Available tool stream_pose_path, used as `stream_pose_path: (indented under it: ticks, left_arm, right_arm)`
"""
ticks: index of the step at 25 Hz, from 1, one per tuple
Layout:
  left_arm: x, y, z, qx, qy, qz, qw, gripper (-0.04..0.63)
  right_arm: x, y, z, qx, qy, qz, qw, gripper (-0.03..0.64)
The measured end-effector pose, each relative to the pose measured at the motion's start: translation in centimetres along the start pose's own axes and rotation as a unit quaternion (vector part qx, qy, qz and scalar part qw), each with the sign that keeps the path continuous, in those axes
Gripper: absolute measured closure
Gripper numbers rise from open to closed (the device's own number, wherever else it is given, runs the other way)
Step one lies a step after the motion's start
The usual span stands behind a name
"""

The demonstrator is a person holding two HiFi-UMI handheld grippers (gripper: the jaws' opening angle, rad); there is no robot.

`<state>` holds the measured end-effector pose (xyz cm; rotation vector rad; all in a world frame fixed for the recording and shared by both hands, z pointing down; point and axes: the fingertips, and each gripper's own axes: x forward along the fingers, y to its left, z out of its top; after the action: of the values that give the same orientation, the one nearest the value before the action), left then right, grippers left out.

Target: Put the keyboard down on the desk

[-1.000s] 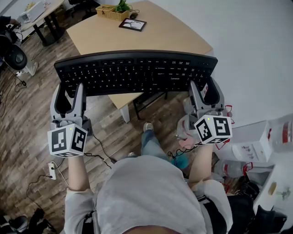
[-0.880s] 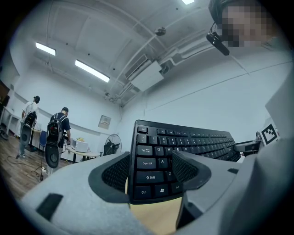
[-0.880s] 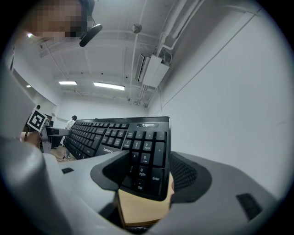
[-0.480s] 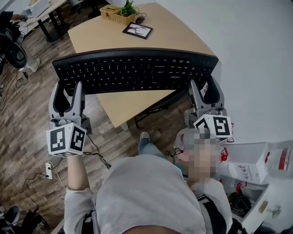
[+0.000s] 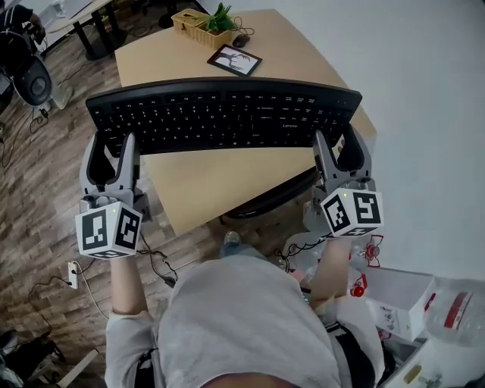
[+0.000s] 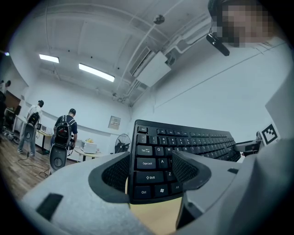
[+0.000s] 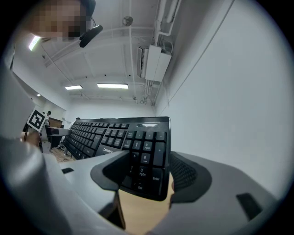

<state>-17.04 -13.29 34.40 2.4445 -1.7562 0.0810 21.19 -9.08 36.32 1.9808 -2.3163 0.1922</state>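
A long black keyboard [image 5: 227,114] hangs level in the air over the near corner of a light wooden desk [image 5: 220,186]. My left gripper [image 5: 111,150] is shut on its left end, and my right gripper [image 5: 339,148] is shut on its right end. In the left gripper view the Ctrl and Shift end of the keyboard [image 6: 154,172] sits clamped between the jaws of the left gripper [image 6: 149,174]. In the right gripper view the number-pad end of the keyboard [image 7: 144,153] is pinched by the right gripper [image 7: 144,179]. Desk wood shows just below both ends.
At the desk's far end stand a wicker basket with a plant [image 5: 203,20], a mouse [image 5: 241,39] and a framed picture [image 5: 235,60]. A white wall runs along the right. Boxes [image 5: 398,299] and cables [image 5: 151,261] lie on the wood floor. An office chair [image 5: 30,76] is at far left.
The desk has slid nearer and now lies under the keyboard, where floor showed before. Both grippers keep the same hold on the keyboard's ends.
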Motion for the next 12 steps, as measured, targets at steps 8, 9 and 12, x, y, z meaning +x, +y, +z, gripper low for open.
stream_pose_path:
  ticks: [8,9,12]
  left_arm:
    - [-0.5,0.0,-0.2,-0.006,0.003,-0.006,1.0,0.311]
    - [-0.8,-0.1,0.3,-0.001,-0.009,-0.008,0.9999,0.311]
    - [-1.1,-0.3,2.9,0.022,-0.074,-0.015,0.9969,0.311]
  right_arm:
    - [-1.0,0.3,0.2,-0.007,0.001,-0.006,1.0,0.36]
    - [-1.3,0.5,0.6,-0.009,-0.012,-0.007,1.0,0.361]
    - [-1.7,0.5,2.5,-0.018,-0.078,-0.011,0.997,0.361]
